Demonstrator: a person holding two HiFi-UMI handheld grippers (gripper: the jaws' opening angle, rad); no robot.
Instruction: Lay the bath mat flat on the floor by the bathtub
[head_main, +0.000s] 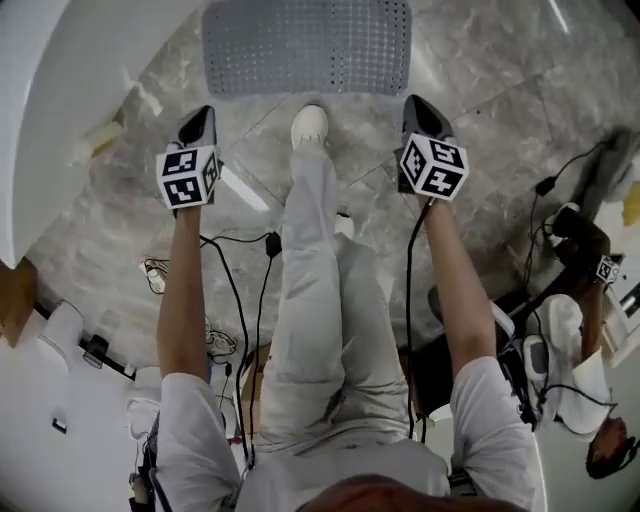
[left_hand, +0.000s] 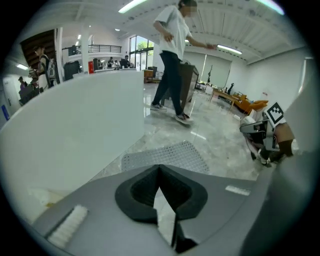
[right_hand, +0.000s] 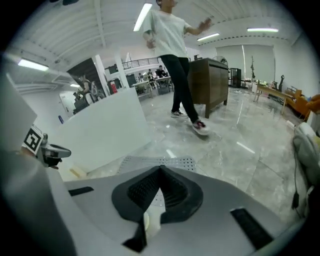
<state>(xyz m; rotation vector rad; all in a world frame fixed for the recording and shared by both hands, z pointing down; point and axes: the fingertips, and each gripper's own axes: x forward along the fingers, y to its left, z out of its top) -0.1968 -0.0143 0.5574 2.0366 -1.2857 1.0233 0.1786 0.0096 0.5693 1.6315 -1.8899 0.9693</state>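
Grey marble floor (head_main: 480, 120) beside the white bathtub (head_main: 60, 90), with the perforated bath mat (head_main: 307, 45) lying flat on it, apart from the left gripper (head_main: 203, 115) and right gripper (head_main: 415, 105), both with jaws pressed together, empty.
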